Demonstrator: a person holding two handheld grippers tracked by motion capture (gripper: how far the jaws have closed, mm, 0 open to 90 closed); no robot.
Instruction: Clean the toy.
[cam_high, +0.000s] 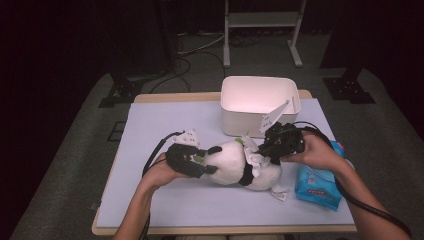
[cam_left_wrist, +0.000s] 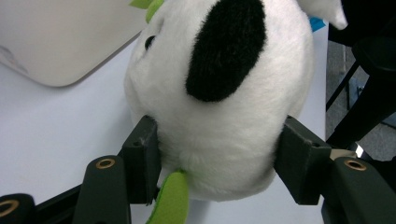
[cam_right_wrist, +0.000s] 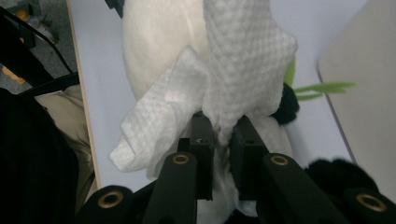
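High view has the left tool (cam_high: 206, 164) clamping the panda's head (cam_high: 224, 159), its body stretching toward the right tool (cam_high: 267, 152), pinching a wipe (cam_high: 256, 162).

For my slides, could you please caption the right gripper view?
Right gripper pinching a white wipe against the plush panda.

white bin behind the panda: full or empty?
Empty: the white bin shows only bare inner walls and floor; the panda plush lies outside on the table.

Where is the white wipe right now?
In the high view the white wipe lies on the panda plush at the table's middle, just left of the blue wipe pack; the right hand-held gripper pinches it.
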